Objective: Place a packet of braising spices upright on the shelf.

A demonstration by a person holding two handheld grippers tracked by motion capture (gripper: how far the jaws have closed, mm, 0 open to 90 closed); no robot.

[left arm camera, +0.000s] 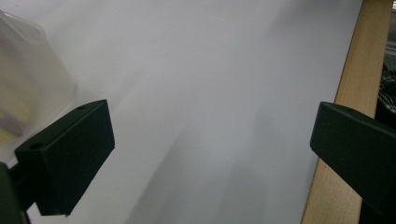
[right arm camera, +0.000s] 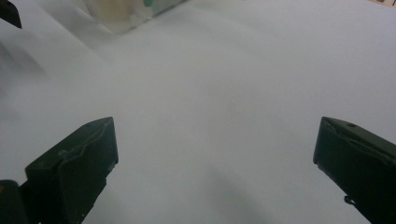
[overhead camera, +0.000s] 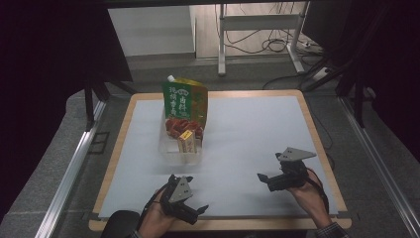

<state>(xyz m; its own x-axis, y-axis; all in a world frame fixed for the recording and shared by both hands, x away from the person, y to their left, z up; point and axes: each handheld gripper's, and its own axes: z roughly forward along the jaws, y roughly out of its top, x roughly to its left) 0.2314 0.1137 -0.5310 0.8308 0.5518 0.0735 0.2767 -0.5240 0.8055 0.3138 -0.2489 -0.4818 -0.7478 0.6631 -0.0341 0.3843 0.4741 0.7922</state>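
Left gripper [overhead camera: 198, 212] sits at the near edge of the white mat [overhead camera: 247, 144], jaws spread wide with nothing between them. Right gripper [overhead camera: 263, 179] rests over the mat's near right area, jaws likewise spread and empty. The clear container [overhead camera: 168, 151] stands well apart from both, left of centre — it holds a green pouch [overhead camera: 185, 99], red items [overhead camera: 181, 125] and a small yellow box [overhead camera: 186, 141]. Pouch lettering is illegible; in both gripper views the container is blurred and cut off at the frame edge.
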